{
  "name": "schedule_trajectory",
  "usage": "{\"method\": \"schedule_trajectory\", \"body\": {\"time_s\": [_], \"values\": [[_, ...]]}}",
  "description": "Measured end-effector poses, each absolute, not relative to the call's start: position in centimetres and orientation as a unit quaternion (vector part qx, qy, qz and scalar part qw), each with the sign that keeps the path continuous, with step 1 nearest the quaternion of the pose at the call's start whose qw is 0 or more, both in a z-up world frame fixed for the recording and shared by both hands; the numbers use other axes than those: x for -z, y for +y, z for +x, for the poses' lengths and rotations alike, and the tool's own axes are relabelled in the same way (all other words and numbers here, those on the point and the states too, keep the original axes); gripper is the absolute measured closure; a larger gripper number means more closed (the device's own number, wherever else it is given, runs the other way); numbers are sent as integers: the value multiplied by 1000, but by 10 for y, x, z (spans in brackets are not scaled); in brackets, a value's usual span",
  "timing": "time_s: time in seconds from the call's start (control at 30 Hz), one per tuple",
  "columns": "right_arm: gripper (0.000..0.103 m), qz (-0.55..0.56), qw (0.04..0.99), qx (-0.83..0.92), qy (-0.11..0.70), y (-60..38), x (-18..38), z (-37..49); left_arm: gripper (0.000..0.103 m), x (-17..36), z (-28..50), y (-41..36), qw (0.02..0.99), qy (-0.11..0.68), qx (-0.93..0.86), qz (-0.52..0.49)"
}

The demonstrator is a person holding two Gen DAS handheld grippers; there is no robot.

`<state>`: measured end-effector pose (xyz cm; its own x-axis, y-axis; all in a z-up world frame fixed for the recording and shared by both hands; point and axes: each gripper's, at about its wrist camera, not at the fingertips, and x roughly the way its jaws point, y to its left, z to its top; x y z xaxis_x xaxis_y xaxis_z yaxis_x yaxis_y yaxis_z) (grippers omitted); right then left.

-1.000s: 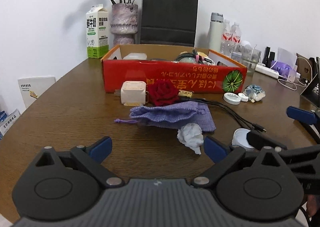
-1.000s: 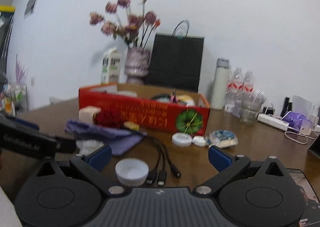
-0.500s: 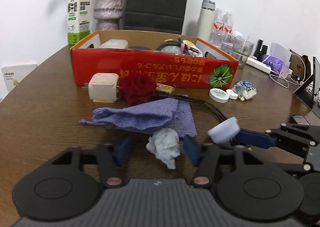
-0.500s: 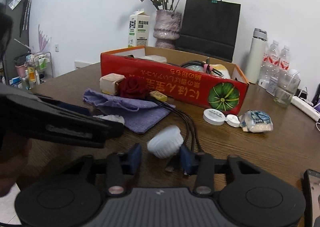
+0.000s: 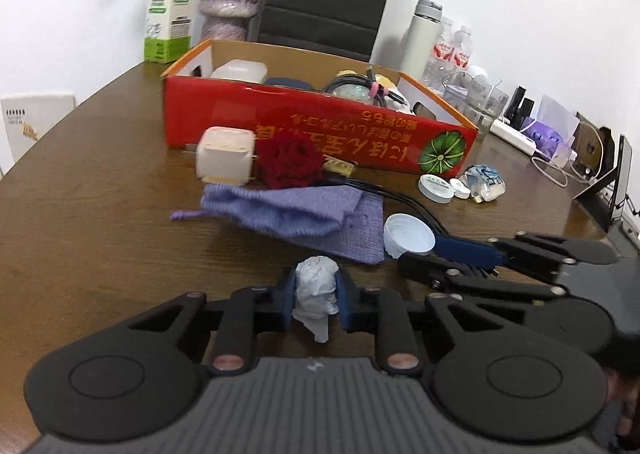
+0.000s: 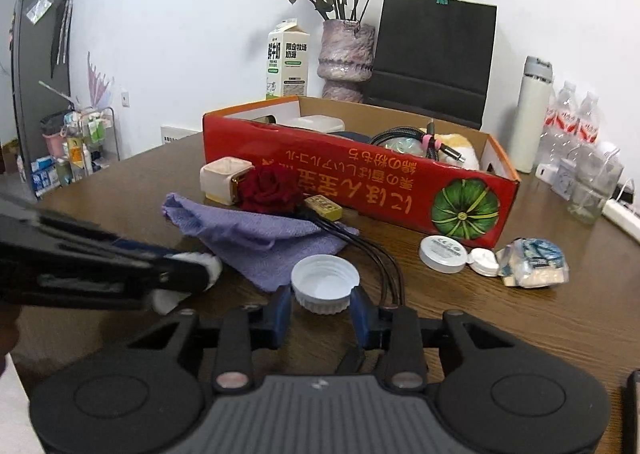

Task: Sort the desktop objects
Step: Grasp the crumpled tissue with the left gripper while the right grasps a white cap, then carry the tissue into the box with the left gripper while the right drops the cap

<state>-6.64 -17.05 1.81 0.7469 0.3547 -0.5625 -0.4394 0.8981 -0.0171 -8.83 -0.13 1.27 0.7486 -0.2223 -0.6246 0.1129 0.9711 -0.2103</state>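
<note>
A crumpled white tissue (image 5: 315,282) sits between the blue pads of my left gripper (image 5: 316,294), just above the brown table (image 5: 100,234). Its jaws are closing and the pads press on the tissue. My right gripper (image 6: 322,302) is shut on a white bottle cap (image 6: 325,284), held open side up. In the left wrist view that cap (image 5: 409,240) hangs at the tip of the right gripper (image 5: 416,256), right of a purple cloth pouch (image 5: 304,213). The red cardboard box (image 6: 360,173) stands behind, with several items inside.
In front of the box lie a red rose (image 5: 290,159), a white cube (image 5: 224,155), black cables (image 5: 400,197), a round white tin (image 6: 443,252) and a wrapped packet (image 6: 534,262). A milk carton (image 6: 287,57), vase, black bag, flask and bottles line the back.
Both grippers went from wide open to shut. The left closed around the tissue, the right took the white cap and lifted it off the table. Both views tilted down a little.
</note>
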Motion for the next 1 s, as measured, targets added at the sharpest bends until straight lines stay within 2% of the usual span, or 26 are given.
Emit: {"method": "schedule_trajectory", "body": {"time_s": [0.1, 0.17, 0.2, 0.23, 0.37, 0.4, 0.5, 0.57, 0.67, 0.7, 0.73, 0.77, 0.87, 0.9, 1.0], "values": [[70, -51, 928, -218, 298, -172, -17, -61, 81, -19, -95, 8, 936, 336, 71, -82], [75, -42, 929, -216, 299, -174, -17, -61, 81, -23, -97, 12, 937, 333, 66, -87], [87, -39, 929, -214, 299, -175, -17, -61, 81, -25, -98, 14, 938, 329, 66, -89], [90, -39, 930, -211, 298, -176, -17, -62, 81, -27, -99, 14, 939, 327, 67, -87], [92, -33, 932, -210, 293, -179, -21, -66, 82, -32, -102, 13, 942, 318, 71, -84], [103, -33, 934, -209, 289, -180, -22, -69, 82, -33, -104, 12, 943, 315, 72, -84], [102, -33, 935, -205, 287, -183, -26, -74, 82, -37, -108, 13, 944, 309, 80, -84], [99, -36, 934, -204, 292, -183, -29, -75, 82, -39, -110, 14, 944, 306, 85, -85], [80, -36, 938, -197, 283, -181, -35, -70, 82, -44, -112, 19, 947, 296, 88, -90], [60, -41, 939, -193, 281, -178, -36, -67, 82, -44, -112, 20, 948, 294, 87, -90], [45, -48, 941, -188, 279, -175, -37, -63, 82, -44, -111, 20, 948, 294, 85, -90], [41, -55, 941, -186, 277, -170, -37, -57, 82, -43, -110, 21, 947, 295, 84, -91], [49, -66, 934, -193, 294, -160, -33, -36, 82, -40, -105, 21, 944, 304, 80, -95], [62, -71, 930, -193, 305, -157, -29, -29, 82, -41, -104, 21, 944, 303, 81, -98], [64, -60, 929, -195, 308, -162, -29, -26, 82, -52, -104, 19, 950, 281, 95, -97]]}}
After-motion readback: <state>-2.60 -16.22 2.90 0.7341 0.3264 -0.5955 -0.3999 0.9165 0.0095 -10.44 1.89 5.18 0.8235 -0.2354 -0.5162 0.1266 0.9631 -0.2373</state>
